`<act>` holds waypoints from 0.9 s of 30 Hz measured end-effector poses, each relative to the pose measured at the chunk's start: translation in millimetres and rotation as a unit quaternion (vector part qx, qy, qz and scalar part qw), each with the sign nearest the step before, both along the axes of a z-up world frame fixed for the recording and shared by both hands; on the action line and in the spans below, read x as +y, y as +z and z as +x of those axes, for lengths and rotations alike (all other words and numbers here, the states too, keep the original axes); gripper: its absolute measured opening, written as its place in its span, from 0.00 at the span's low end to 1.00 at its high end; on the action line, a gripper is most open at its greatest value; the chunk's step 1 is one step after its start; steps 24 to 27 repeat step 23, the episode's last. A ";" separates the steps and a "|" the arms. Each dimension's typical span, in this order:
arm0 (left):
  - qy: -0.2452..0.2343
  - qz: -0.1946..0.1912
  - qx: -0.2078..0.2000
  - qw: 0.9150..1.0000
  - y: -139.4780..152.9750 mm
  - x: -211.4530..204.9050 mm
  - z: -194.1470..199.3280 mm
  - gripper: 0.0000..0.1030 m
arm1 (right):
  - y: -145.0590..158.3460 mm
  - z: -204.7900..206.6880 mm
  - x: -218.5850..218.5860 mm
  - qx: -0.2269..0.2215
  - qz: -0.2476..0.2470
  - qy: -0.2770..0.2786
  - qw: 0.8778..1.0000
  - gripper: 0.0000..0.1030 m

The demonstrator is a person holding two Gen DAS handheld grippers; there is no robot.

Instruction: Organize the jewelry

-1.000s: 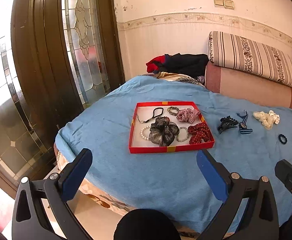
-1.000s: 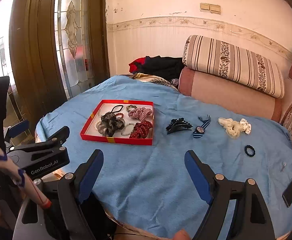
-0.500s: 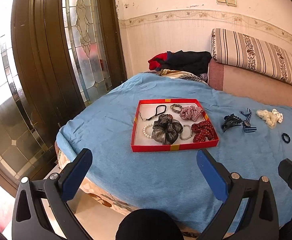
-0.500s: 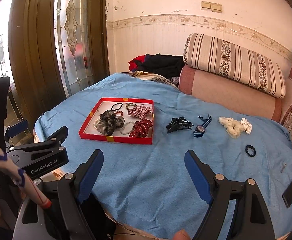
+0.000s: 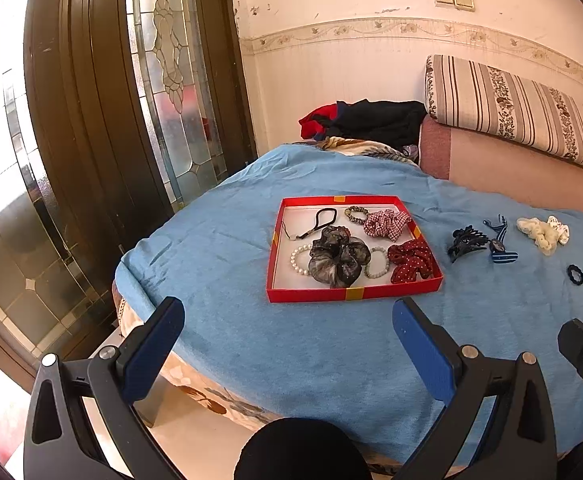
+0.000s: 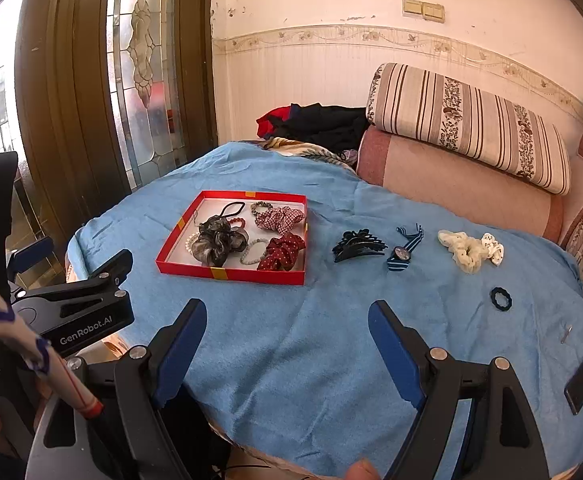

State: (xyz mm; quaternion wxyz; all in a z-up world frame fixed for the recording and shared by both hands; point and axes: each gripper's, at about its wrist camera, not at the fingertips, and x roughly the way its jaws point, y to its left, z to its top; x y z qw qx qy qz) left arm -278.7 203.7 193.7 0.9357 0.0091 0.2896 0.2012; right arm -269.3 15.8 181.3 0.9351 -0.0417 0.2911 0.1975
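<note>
One dark phone (image 6: pixel 580 385) lies partly cut off.

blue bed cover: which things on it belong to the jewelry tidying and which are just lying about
Job: red tray, dark claw clip, striped watch, cream scrunchie, black hair tie.

Lying about: phone, clothes pile, striped cushion.

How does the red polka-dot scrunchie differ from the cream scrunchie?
The red polka-dot scrunchie is dark red with white dots and lies inside the red tray; the cream scrunchie is plain pale and lies loose on the blue blanket, right of the tray. Both are gathered fabric and untouched.
</note>
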 end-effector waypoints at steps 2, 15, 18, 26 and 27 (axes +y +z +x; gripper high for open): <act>0.001 0.000 0.000 1.000 -0.5 0.8 0.1 1.00 | -0.3 0.3 0.0 0.000 0.000 0.000 1.000 0.84; 0.011 0.002 -0.006 1.000 -1.2 1.3 -3.9 1.00 | -1.1 0.2 0.0 0.000 0.001 -0.001 1.000 0.84; 0.010 -0.001 -0.004 1.000 -1.1 1.8 -4.2 1.00 | -1.2 0.3 -0.1 0.000 0.001 -0.001 1.000 0.84; -0.006 0.015 -0.003 1.000 -1.0 -4.4 -6.3 1.00 | -1.7 1.9 -0.5 0.004 0.006 -0.003 1.000 0.84; -0.006 0.015 -0.003 1.000 -1.0 -4.4 -6.3 1.00 | -1.7 1.9 -0.5 0.004 0.006 -0.003 1.000 0.84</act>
